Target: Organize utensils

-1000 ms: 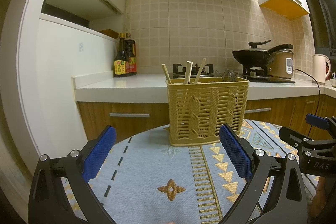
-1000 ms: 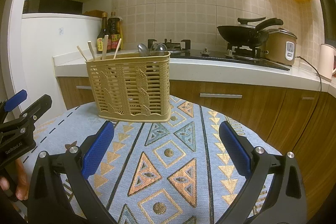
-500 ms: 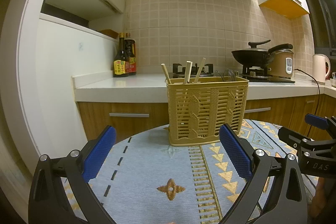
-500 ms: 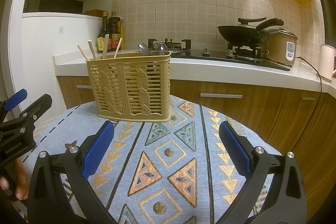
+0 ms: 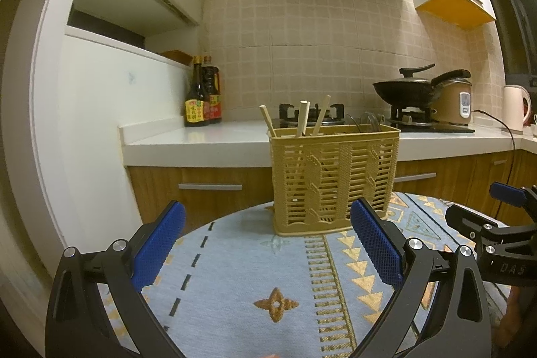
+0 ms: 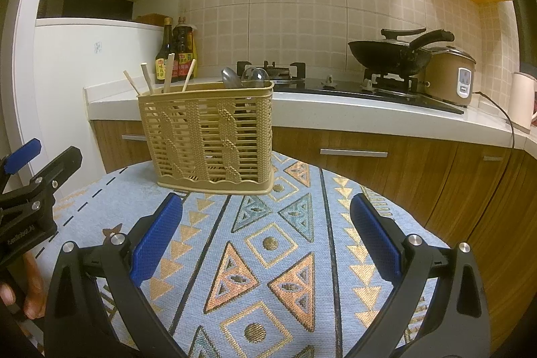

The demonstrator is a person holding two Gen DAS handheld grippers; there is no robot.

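A tan plastic utensil basket stands upright on the far part of a round table with a patterned blue cloth. Wooden chopsticks stick up from its left section. Metal spoon bowls show above its right section. My left gripper hangs open over the cloth, short of the basket, with nothing between its blue pads. Farther right, my right gripper is open and empty too, with the basket ahead to its left.
Behind the table runs a white kitchen counter with two sauce bottles, a gas hob, a black wok, a rice cooker and a kettle. A white cabinet stands left. A hand holds the left gripper's handle.
Both grippers stay open. The basket sits slightly higher and smaller in both views, so both grippers have drawn back or dipped a little.
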